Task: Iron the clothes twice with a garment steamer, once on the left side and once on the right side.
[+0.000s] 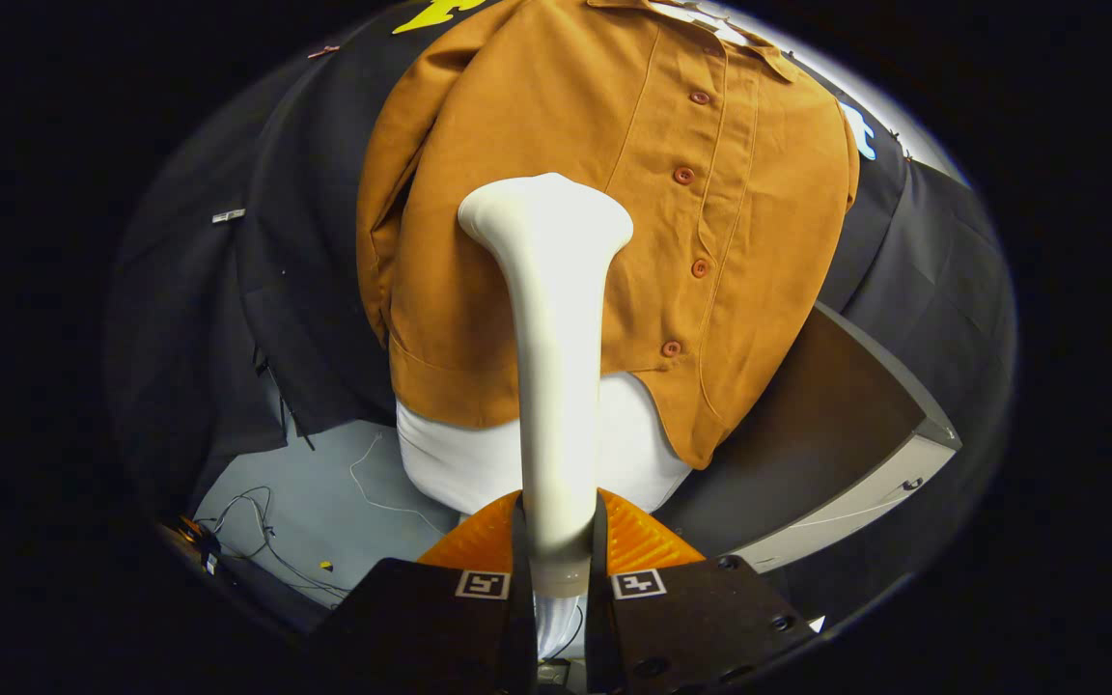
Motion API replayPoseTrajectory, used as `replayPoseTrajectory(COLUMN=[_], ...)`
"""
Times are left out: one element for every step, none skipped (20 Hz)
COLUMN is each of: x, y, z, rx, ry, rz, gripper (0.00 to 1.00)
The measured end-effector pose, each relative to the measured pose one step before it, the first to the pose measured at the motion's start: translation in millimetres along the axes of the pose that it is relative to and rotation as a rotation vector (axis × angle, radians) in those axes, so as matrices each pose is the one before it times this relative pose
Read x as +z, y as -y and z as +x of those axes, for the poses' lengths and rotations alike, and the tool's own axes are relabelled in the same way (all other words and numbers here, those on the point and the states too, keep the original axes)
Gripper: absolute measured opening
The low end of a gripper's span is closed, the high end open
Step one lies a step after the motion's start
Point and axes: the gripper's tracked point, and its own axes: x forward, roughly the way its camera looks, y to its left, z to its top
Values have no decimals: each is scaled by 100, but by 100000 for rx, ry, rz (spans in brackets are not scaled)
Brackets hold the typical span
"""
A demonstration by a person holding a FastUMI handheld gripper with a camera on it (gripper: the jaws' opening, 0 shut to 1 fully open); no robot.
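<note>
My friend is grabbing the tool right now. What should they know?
Gripper: shut on the steamer, both fingers pressing its handle.
Steamer head is up against the brown shirt, on the panel left of the button row.
Shirt hangs buttoned over a white underlayer.
Done: can't tell how many passes.
Left: probably finish this side, then steam the panel across the buttons.

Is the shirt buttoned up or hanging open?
Buttoned: the shirt front lies closed along its button row. The gripper is shut on the steamer.
</note>
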Motion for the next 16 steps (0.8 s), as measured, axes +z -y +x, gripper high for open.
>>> replayPoseTrajectory(x=[-327, -216, -232, -195, -165, -195, -83, 74, 201, 296, 262, 451, 645, 782, 658, 696], y=[153, 59, 106, 77, 105, 237, 294, 368, 419, 449, 398, 414, 445, 447, 448, 468], z=[-43, -139, -69, -135, -156, -159, -260, -399, -576, -525, -515, -585, -603, -631, -742, -516], rx=[231, 574, 545, 785, 868, 907, 784, 579, 404, 263, 482, 294, 216, 29, 9, 113], ry=[-559, -396, -223, -283, -166, -185, 130, 496, 955, 1035, 1028, 1451, 1790, 2258, 2136, 1883], rz=[15, -20, 42, -84, 166, 232, 845, 760, 849, 943, 1012, 893, 54, -210, -130, 411], gripper=[23, 23, 23, 23, 23, 23, 24, 23, 23, 23, 23, 23, 23, 23, 23, 23])
